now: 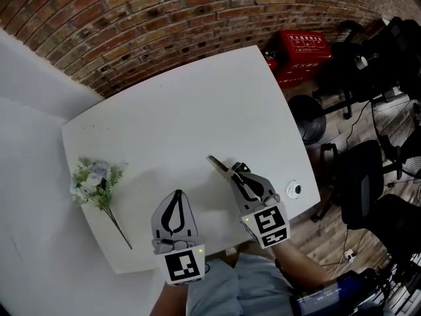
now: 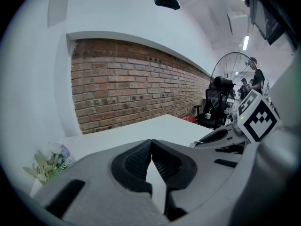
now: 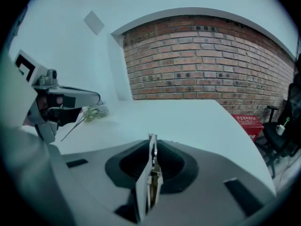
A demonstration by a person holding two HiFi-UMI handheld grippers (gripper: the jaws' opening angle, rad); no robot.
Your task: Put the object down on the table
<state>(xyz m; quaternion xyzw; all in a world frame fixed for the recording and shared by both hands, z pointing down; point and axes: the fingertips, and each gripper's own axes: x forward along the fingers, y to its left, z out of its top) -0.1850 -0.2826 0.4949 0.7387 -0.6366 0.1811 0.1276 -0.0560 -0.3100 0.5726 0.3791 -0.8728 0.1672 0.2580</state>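
Head view: a person is standing at a white rectangular table (image 1: 184,124) set against a red-brown brick wall (image 1: 131,18), holding one gripper in each hand over the near edge. The right gripper (image 1: 235,170) is pinching a thin, flat, silvery-tan strip-like object (image 1: 217,163). The strip is projecting past the jaw tips toward the middle of the table, low over the surface. Whether it is touching the tabletop cannot be told.

Right gripper view: the right gripper (image 3: 153,144) is holding the strip (image 3: 151,161) on edge between its dark ribbed pads, and both jaws are closing against its flat sides.

Left gripper view: the left gripper (image 2: 151,143) is carrying nothing. Its jaws are meeting at the tips, with only a narrow wedge of white table showing below the contact point. In the head view the left gripper (image 1: 177,194) is sitting just beside the right one, nearer the person.

A small bouquet of pale flowers with green leaves and a long thin stem (image 1: 95,183) is lying near the table's left edge, well apart from both grippers. A small white round item with a dark centre (image 1: 294,189) is resting near the right corner. A red box (image 1: 302,48) and black office chairs (image 1: 362,176) are standing on the floor beyond the table.
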